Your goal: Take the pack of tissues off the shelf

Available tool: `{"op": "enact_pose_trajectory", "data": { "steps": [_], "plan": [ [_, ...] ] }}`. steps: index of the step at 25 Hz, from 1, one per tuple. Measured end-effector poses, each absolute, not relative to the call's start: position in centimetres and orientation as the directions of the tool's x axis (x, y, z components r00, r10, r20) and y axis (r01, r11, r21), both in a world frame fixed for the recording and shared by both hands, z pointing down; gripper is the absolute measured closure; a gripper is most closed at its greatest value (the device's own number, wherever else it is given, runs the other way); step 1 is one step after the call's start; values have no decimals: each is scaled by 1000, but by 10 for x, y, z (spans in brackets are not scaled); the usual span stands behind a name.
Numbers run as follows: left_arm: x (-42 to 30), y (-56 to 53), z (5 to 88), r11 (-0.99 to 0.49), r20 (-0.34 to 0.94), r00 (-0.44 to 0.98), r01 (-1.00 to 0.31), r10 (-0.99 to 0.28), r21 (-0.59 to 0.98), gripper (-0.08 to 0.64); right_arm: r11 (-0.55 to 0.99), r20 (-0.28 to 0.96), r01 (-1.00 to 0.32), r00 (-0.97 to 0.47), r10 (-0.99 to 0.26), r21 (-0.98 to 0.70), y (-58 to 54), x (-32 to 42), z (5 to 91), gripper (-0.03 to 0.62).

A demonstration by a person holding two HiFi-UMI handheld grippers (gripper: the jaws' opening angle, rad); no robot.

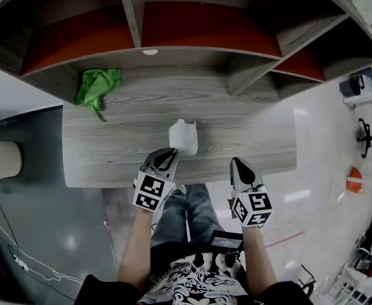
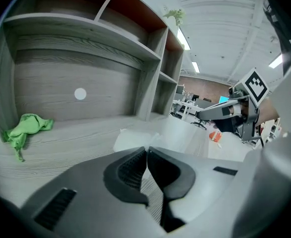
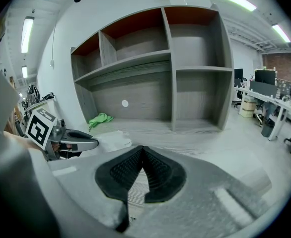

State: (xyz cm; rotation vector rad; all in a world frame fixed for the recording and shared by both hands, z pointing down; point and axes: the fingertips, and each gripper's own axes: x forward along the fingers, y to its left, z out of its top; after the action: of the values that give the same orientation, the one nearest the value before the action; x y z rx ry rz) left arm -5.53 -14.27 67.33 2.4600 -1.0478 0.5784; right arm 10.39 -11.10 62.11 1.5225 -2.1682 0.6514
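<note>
Pack (image 1: 183,136) of tissues lies on the shelf's (image 1: 249,116) wide grey bottom board, near the front edge and about midway along it, out in front of the open compartments. It is white, lies flat, and nothing holds it.

The left gripper (image 1: 172,152) points at the pack from the near side. Its jaws are pressed together with nothing between them, and the tips are just beside the pack's near left corner. Whether they touch it cannot be told. From the right gripper view the left tip sits right at the pack's (image 3: 110,140) edge.

The right gripper (image 1: 235,161) hangs over the board's front edge, to the right of the pack and apart from it. Its jaws are closed too, and empty.

A crumpled green cloth (image 1: 97,85) lies at the back left of the board, well apart from the pack and both grippers.
</note>
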Motion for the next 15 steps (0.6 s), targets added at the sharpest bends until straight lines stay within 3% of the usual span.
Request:
{"op": "enact_pose_trajectory", "data": {
  "steps": [15],
  "plan": [
    [-43,-141,699,-614,542,627,-753,-560,237,546,247,553,-954,-299,-777,-169,-101,115,615,589]
  ]
}}
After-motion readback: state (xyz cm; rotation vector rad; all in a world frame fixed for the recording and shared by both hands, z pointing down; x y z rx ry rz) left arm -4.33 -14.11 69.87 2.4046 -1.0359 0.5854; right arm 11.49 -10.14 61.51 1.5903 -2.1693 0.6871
